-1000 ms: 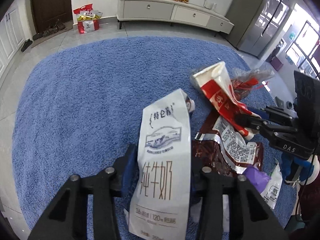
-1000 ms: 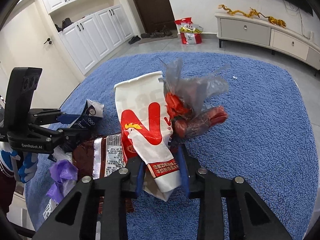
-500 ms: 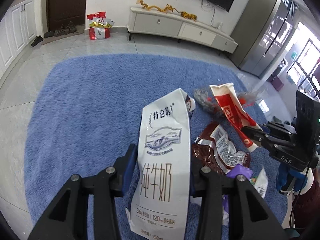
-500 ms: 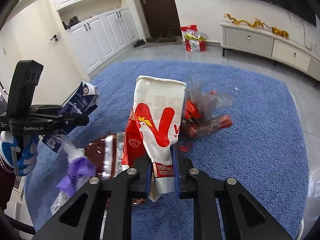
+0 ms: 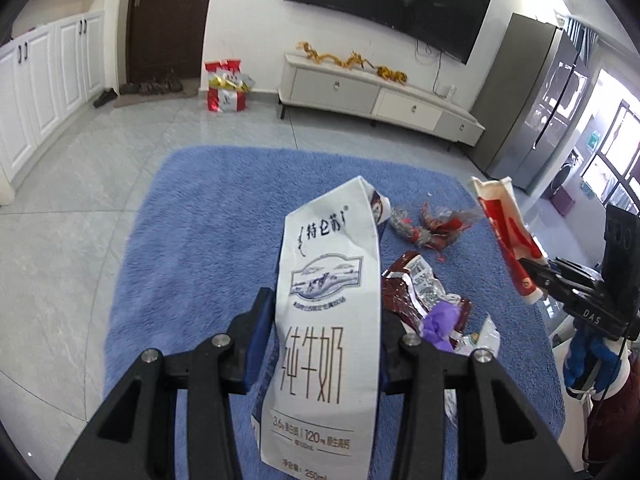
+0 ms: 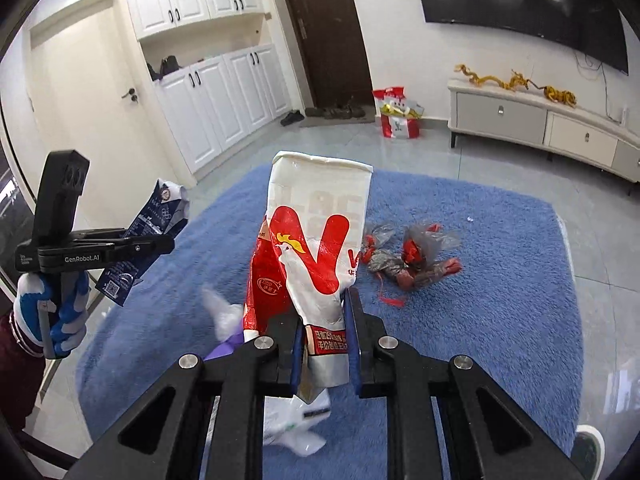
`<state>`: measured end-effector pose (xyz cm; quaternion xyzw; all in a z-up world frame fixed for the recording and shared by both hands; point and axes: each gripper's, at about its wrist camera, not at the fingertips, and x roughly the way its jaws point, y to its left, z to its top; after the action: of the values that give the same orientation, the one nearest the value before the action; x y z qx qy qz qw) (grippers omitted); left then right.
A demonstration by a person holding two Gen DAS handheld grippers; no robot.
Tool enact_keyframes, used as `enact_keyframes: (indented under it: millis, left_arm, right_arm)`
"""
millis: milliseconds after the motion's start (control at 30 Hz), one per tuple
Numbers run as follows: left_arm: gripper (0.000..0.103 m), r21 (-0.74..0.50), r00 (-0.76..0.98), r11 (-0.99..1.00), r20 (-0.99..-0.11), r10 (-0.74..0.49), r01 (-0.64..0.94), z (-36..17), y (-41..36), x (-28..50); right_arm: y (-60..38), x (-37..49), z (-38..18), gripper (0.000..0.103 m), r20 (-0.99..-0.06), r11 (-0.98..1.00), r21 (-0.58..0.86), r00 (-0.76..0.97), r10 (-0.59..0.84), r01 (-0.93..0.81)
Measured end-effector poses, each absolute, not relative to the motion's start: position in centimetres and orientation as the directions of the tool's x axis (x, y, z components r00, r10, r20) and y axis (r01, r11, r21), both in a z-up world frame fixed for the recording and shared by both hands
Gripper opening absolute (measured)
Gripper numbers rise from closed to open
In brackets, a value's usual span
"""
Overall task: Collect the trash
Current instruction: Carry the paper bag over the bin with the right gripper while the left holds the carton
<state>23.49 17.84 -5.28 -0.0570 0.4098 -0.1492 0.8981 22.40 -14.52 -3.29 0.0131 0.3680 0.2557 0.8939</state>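
My left gripper (image 5: 326, 320) is shut on a flattened white milk carton (image 5: 330, 304) and holds it upright above the blue rug (image 5: 208, 224). The carton also shows in the right wrist view (image 6: 150, 236). My right gripper (image 6: 324, 320) is shut on a red and white paper bag (image 6: 316, 236), lifted off the rug; the bag shows at the right of the left wrist view (image 5: 506, 232). On the rug lie a brown snack wrapper (image 5: 416, 284), a purple scrap (image 5: 440, 320) and crumpled clear and red wrappers (image 6: 408, 256).
A white plastic bag (image 6: 296, 424) lies under my right gripper. A white TV cabinet (image 5: 380, 96) stands against the far wall, a red gift bag (image 5: 226, 90) beside it. White cupboards (image 6: 224, 96) line the left. Grey tiles surround the rug.
Both grippers have risen with their loads. The paper bag has lifted clear of the wrappers, which stay on the rug. The views have tilted up toward the wall.
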Motion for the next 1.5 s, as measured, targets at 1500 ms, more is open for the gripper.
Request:
enact_keyframes:
  millis: [1500]
  left_arm:
    - [0.013,-0.153,0.381,0.702,-0.749,-0.541,0.696,-3.5,-17.9,16.1]
  right_arm:
    - [-46.4,4.2,-9.9,0.018,-0.661,0.89,0.382,0.747,0.073,0.251]
